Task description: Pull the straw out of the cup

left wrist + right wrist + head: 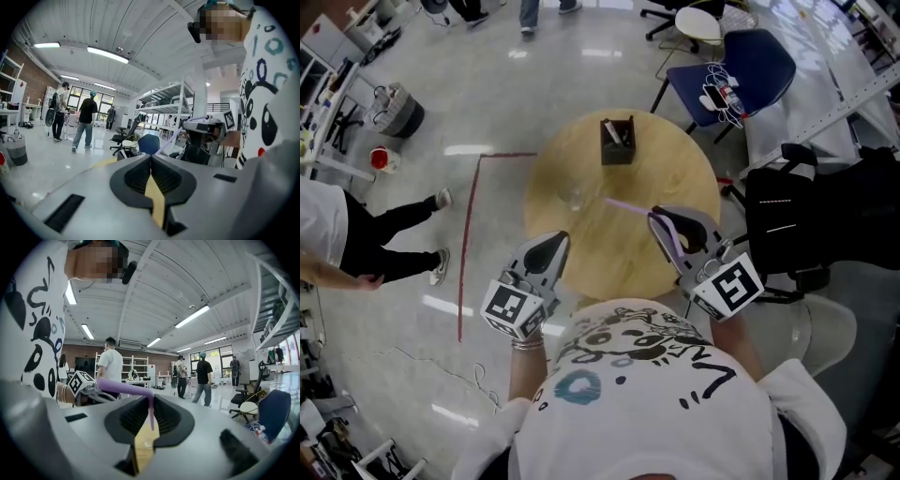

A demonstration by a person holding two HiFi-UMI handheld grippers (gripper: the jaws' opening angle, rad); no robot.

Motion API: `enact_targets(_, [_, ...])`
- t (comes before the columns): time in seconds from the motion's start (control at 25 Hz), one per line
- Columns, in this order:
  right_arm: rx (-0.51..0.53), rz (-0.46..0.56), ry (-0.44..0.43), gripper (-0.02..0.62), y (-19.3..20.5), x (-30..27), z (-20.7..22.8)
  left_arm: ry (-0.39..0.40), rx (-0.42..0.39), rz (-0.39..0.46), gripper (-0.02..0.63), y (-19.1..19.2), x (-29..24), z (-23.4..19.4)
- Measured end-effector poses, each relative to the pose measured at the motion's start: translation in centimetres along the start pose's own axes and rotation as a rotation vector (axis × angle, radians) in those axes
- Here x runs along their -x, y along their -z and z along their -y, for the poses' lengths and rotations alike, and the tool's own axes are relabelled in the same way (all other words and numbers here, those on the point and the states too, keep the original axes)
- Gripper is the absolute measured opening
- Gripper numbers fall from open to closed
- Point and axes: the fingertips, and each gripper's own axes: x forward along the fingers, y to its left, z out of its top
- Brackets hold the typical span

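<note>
Straw (630, 206) pinched in right gripper (664, 225), long axis running far-left toward faint clear cup (571, 198), tip seemingly clear; left gripper (557, 242) clenched, empty.

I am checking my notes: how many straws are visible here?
1. The purple straw is gripped by the right gripper, above the round table. The black box may hide more.

The grey-and-black left gripper (553, 246) is held low in front of the person's chest, jaws pressed together with nothing between them; the left wrist (528, 345) behind it wears a bracelet. The grey-and-black right gripper (662, 227) sits level with it and well apart, jaws clamped on a thin purple plastic straw (625, 204) that juts towards the left. Both point forward, marker cubes nearest the body.
</note>
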Motion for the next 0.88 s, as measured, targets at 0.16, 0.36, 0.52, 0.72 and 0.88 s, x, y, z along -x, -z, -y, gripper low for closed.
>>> enact_targets(0.16, [0.043, -0.011, -0.004, 0.049, -0.2, 0.7, -0.7, 0.013, 0.005, 0.001, 0.015, 0.2, -0.3, 0.7])
enact_targets(0.36, [0.053, -0.005, -0.007, 0.049, -0.3, 1.7, -1.2, 0.041, 0.007, 0.005, 0.015, 0.3, -0.9, 1.7])
enact_targets(0.52, [0.056, -0.007, 0.004, 0.049, -0.3, 2.5, -1.0, 0.058, 0.002, 0.018, 0.015, 0.0, -1.4, 2.4])
enact_targets(0.72, [0.068, -0.020, 0.024, 0.049, -0.4, 2.6, -0.6, 0.074, -0.001, 0.009, 0.015, 0.2, -1.7, 2.5])
enact_targets(0.88, [0.070, -0.013, 0.039, 0.049, -0.7, 2.8, -0.2, 0.079, -0.007, 0.017, 0.015, -0.2, -1.9, 2.4])
